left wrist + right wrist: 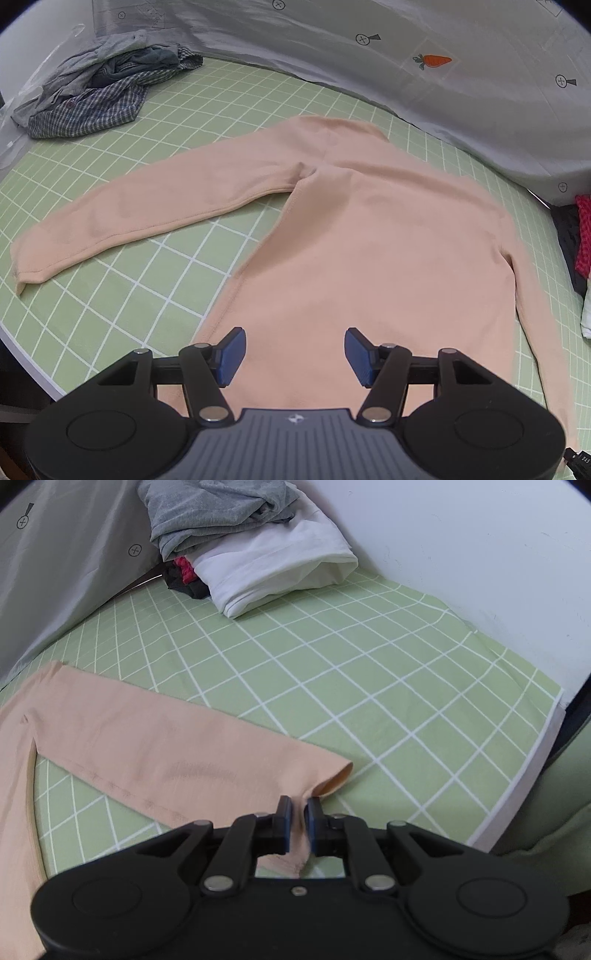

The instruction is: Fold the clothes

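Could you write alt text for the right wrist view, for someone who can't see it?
The right gripper pinches the cuff of a peach top's sleeve on a green checked sheet. Folded clothes are piled beyond.

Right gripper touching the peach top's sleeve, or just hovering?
Touching. The right wrist view shows the right gripper with its jaws nearly closed on a pinched fold of the peach top's sleeve near the cuff, fabric between the pads.
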A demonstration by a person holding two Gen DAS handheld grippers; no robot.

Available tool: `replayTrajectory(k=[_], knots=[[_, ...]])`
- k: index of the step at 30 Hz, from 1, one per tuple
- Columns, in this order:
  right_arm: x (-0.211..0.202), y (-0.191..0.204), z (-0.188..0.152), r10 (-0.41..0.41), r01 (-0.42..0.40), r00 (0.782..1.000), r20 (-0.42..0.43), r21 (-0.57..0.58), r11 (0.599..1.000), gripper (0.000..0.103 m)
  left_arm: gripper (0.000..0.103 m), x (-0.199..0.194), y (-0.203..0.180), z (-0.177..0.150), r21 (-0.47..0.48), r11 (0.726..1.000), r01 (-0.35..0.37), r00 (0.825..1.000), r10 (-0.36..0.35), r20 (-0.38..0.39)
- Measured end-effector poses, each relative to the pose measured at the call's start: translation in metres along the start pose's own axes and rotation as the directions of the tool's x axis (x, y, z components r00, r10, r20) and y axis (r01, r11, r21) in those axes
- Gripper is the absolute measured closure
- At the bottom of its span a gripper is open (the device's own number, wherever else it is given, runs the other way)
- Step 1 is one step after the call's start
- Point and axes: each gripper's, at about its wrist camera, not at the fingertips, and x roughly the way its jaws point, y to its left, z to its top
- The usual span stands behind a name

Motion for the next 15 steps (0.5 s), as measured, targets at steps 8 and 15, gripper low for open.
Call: replayTrajectory(k=[8, 15], knots=[[-0.01, 0.016, -0.012, -0.055, 0.055, 0.998, -0.015, 0.012, 0.998, 0.09, 0.042, 0.005, 0.042, 0.012, -0.046, 0.999, 0.002, 1.0, -0.002, -0.005], [-0.014, 0.02, -0.01, -0.113, 0.115, 0.993, -0.027, 0.126, 0.985, 0.044, 0.035, 0.014, 0.097, 0.019, -0.167, 0.985, -0.042, 0.999, 0.04, -0.018]])
